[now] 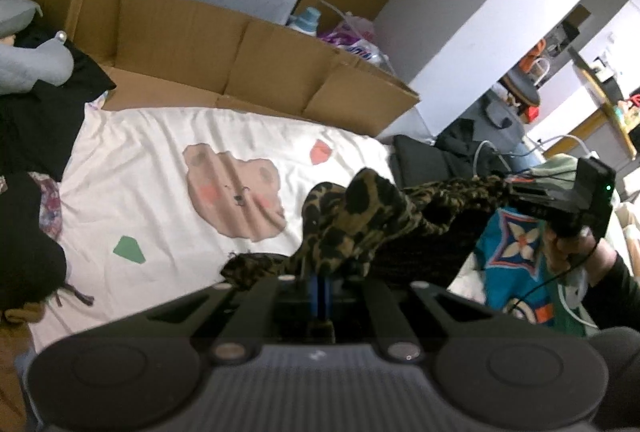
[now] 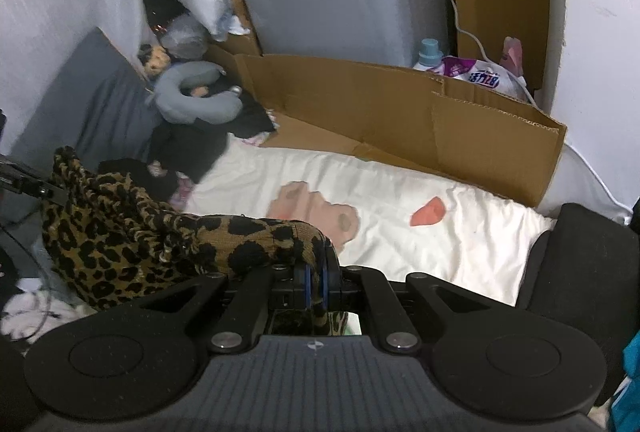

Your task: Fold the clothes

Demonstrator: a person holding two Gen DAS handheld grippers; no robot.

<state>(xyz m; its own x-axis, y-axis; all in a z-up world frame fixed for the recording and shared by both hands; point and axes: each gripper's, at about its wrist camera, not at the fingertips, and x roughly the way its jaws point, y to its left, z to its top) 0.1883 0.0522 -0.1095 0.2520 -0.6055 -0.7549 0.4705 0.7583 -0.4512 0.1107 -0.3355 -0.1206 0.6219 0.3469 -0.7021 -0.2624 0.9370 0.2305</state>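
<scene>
A leopard-print garment [image 1: 360,224] hangs stretched between both grippers above a white bedsheet [image 1: 160,159] printed with a pink bear. My left gripper [image 1: 320,282] is shut on one edge of it, the cloth bunched over its blue pads. In the left wrist view the garment runs right to the other gripper [image 1: 516,191], held by a hand. In the right wrist view my right gripper [image 2: 316,286] is shut on the leopard-print garment [image 2: 132,232], which drapes left toward the left gripper's finger [image 2: 36,185].
An opened cardboard box [image 1: 248,59] lies along the far side of the bed. Dark clothes [image 1: 36,119] and a grey stuffed toy [image 2: 196,99] sit at the head. A teal patterned cloth [image 1: 516,248] and a black cushion [image 2: 580,264] lie beside the bed, detergent bottles [image 2: 476,71] behind.
</scene>
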